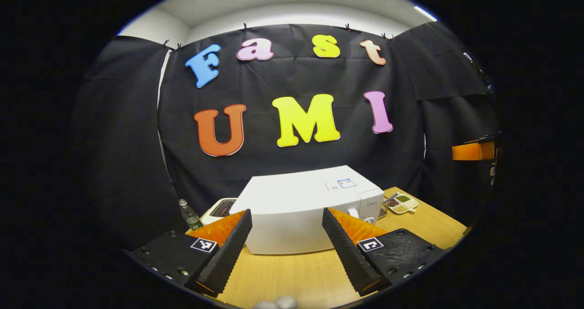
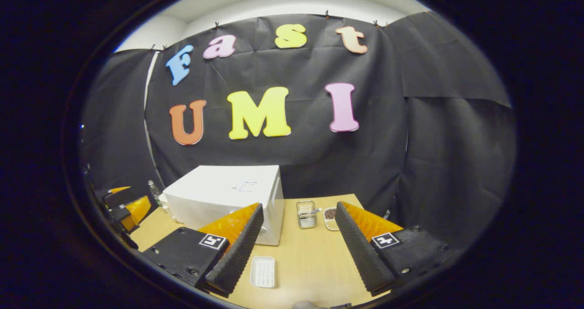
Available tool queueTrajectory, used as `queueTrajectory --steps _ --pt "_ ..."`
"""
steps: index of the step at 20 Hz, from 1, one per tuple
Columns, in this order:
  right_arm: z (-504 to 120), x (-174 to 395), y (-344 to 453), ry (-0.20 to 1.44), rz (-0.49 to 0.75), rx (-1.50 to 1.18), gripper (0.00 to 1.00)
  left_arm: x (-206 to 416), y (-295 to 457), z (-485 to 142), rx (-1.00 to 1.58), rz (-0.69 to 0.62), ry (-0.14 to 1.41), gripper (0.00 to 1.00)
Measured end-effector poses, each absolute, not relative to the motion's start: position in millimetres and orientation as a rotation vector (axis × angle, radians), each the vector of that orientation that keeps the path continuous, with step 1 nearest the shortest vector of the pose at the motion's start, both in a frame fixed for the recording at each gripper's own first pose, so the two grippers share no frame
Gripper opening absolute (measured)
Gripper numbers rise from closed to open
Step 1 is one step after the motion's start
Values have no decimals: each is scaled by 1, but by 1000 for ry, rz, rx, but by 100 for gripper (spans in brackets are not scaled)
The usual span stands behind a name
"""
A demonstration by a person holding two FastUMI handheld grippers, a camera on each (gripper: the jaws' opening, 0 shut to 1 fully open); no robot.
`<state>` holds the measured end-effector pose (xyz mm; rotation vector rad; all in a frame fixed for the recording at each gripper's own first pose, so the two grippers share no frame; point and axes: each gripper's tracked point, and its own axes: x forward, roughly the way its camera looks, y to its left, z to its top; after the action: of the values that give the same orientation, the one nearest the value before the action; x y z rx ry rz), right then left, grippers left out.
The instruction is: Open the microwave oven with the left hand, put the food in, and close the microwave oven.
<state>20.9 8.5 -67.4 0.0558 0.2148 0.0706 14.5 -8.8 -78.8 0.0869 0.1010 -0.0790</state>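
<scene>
Both grippers' fingers apart, empty; microwave (image 1: pixel 301 208) ahead of left gripper (image 1: pixel 286 249), rigid, heavy; pull door edge.

Microwave oven (image 1: pixel 301 208) set on desk (image 1: pixel 292 272), booth wall behind. In left gripper view, bottle (image 1: pixel 188 214) and flat device (image 1: pixel 219 208) placed left of oven, food tray (image 1: pixel 401 204) right of it. In right gripper view, oven (image 2: pixel 228 199) seen at left, basket (image 2: pixel 306 214) and dish (image 2: pixel 330 217) to its right, small tray (image 2: pixel 263 271) in front of oven, nearer camera.
</scene>
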Motion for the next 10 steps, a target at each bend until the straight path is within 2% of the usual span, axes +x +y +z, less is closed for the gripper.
queueTrajectory --steps 7,8,9,10 --pt "-29 19 33 121 87 52 100 -1 10 -34 77 -13 26 96" --pt "-29 20 34 119 86 56 91 -1 12 -30 77 -10 24 96" --pt "-28 21 35 114 85 60 100 -1 13 -26 71 -11 18 96" --pt "-27 19 35 114 83 60 100 -1 14 -23 65 -7 16 96"
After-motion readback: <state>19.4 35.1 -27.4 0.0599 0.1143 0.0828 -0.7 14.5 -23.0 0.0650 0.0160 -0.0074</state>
